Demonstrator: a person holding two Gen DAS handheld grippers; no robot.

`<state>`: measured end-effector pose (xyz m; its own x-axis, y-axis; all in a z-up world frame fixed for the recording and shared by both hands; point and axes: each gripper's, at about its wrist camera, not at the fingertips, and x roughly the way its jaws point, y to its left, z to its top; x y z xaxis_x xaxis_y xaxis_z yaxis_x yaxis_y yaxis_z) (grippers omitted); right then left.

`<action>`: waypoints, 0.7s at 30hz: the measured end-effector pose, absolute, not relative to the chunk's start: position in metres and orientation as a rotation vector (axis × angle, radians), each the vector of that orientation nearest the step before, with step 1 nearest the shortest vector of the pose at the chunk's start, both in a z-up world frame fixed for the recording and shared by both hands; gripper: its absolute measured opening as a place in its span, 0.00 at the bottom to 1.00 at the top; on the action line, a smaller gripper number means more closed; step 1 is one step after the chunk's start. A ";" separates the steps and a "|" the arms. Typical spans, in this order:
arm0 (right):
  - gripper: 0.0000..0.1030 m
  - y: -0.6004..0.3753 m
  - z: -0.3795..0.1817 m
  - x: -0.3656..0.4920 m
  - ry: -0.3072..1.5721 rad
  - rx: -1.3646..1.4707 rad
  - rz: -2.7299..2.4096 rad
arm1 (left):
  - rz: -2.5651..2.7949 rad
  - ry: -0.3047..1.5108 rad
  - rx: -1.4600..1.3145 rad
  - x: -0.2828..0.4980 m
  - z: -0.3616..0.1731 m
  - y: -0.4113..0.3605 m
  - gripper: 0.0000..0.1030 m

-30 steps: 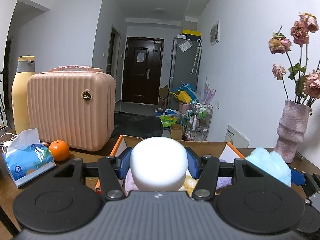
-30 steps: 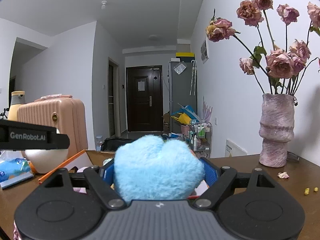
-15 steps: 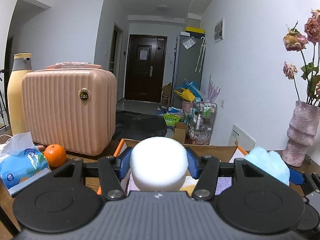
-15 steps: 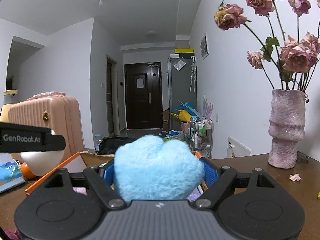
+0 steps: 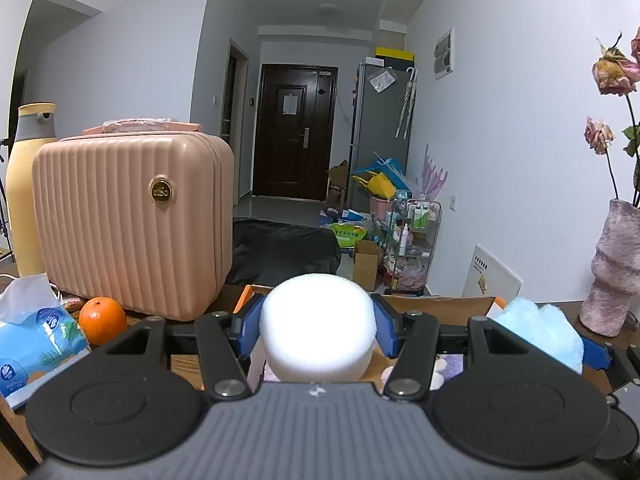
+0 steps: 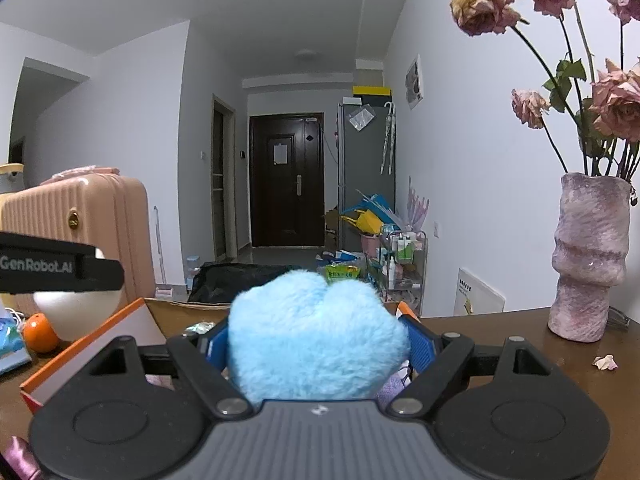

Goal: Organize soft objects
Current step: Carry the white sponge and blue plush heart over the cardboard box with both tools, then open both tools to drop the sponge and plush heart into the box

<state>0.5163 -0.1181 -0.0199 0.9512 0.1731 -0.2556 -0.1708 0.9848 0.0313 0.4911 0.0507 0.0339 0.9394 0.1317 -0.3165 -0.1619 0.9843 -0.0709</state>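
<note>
Both tools advanced toward the box (image 5: 440,302) w/ loads unchanged: left tool (image 5: 318,332) clamps the white foam ball (image 5: 318,328); right tool (image 6: 316,350) clamps the blue plush (image 6: 316,344). Drop-off likely next.

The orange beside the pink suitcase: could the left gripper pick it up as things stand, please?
Probably not yet. The left gripper is shut on a white foam ball that fills its jaws, so it must drop that first. Otherwise the orange sits in the open on the table.
</note>
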 end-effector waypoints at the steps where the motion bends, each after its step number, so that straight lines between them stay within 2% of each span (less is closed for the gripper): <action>1: 0.80 -0.118 -0.021 0.519 0.264 0.007 0.173 | 0.151 0.318 -0.094 0.493 0.033 0.051 0.55; 8: 0.81 -0.113 -0.024 0.532 0.287 -0.016 0.172 | 0.166 0.344 -0.078 0.507 0.026 0.055 0.55; 11: 0.83 -0.111 -0.026 0.533 0.301 -0.030 0.172 | 0.165 0.352 -0.070 0.509 0.024 0.054 0.59; 13: 0.87 -0.112 -0.027 0.534 0.315 -0.027 0.175 | 0.170 0.349 -0.071 0.508 0.023 0.054 0.80; 16: 1.00 -0.113 -0.029 0.534 0.319 -0.027 0.167 | 0.177 0.329 -0.080 0.506 0.023 0.056 0.88; 17: 1.00 -0.114 -0.029 0.533 0.316 -0.027 0.161 | 0.177 0.329 -0.086 0.505 0.023 0.057 0.91; 18: 1.00 -0.115 -0.029 0.533 0.311 -0.023 0.158 | 0.183 0.330 -0.092 0.505 0.023 0.057 1.00; 21: 1.00 -0.117 -0.029 0.533 0.320 -0.009 0.162 | 0.204 0.330 -0.096 0.504 0.022 0.059 1.00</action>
